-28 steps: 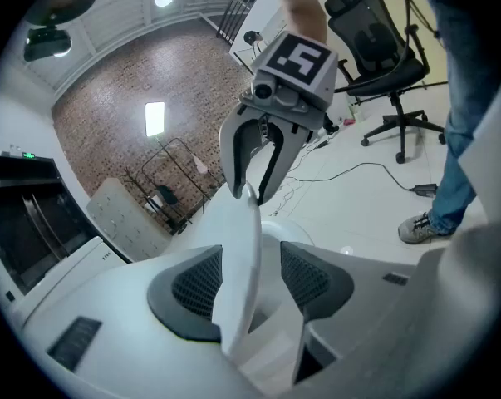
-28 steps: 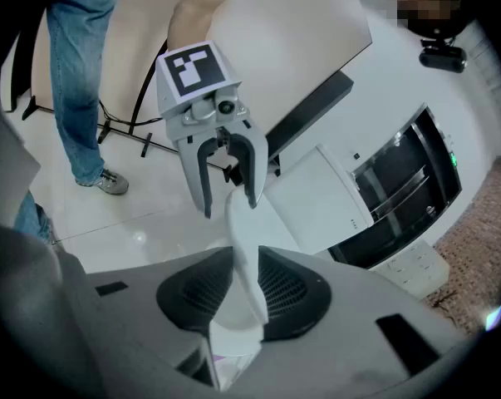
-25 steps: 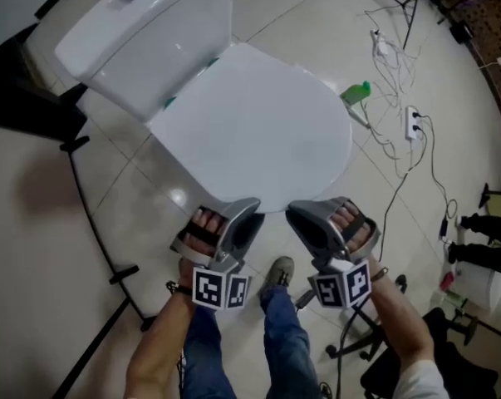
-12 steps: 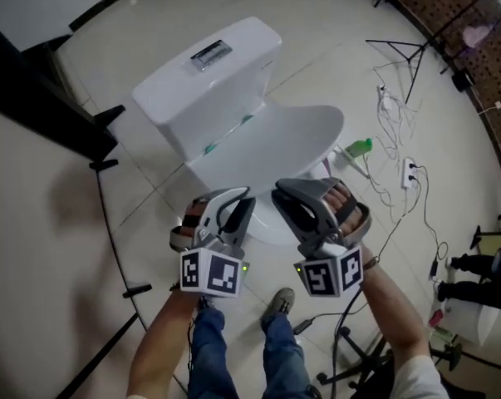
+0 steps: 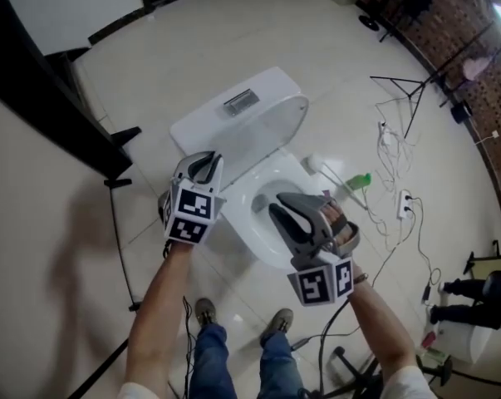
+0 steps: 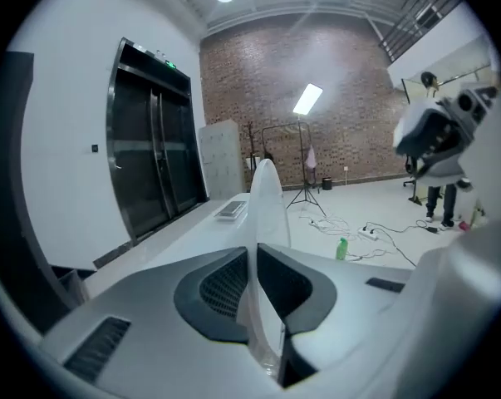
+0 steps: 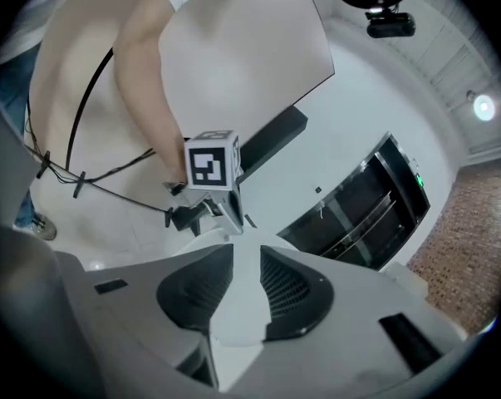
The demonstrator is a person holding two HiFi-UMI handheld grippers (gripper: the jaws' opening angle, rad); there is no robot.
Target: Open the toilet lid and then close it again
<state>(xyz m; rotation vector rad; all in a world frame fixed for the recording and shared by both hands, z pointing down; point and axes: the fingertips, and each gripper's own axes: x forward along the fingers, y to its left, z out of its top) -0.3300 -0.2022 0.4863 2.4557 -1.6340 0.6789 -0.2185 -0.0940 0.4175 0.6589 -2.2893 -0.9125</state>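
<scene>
The white toilet lid (image 5: 271, 131) stands raised, leaning back toward the tank (image 5: 221, 119), with the bowl (image 5: 271, 210) uncovered. My left gripper (image 5: 202, 163) is shut on the lid's left edge. In the left gripper view the thin lid (image 6: 265, 194) runs edge-on between the closed jaws of my left gripper (image 6: 253, 252). My right gripper (image 5: 282, 206) hangs over the bowl, apart from the lid. Its jaws have just been opening. In the right gripper view my right gripper (image 7: 246, 252) shows a gap with white toilet surface in it, and the pads press on nothing.
A green bottle (image 5: 360, 179) and a white round-headed brush (image 5: 315, 163) lie on the floor right of the toilet. Cables and a power strip (image 5: 402, 202) trail further right, and a tripod (image 5: 404, 86) stands beyond. A black panel (image 5: 42, 98) stands left. The person's shoes (image 5: 204, 310) are below.
The lid has swung from flat on the bowl to upright near the tank. The left gripper rose with it and rolled over; the right gripper rose, then came off the lid.
</scene>
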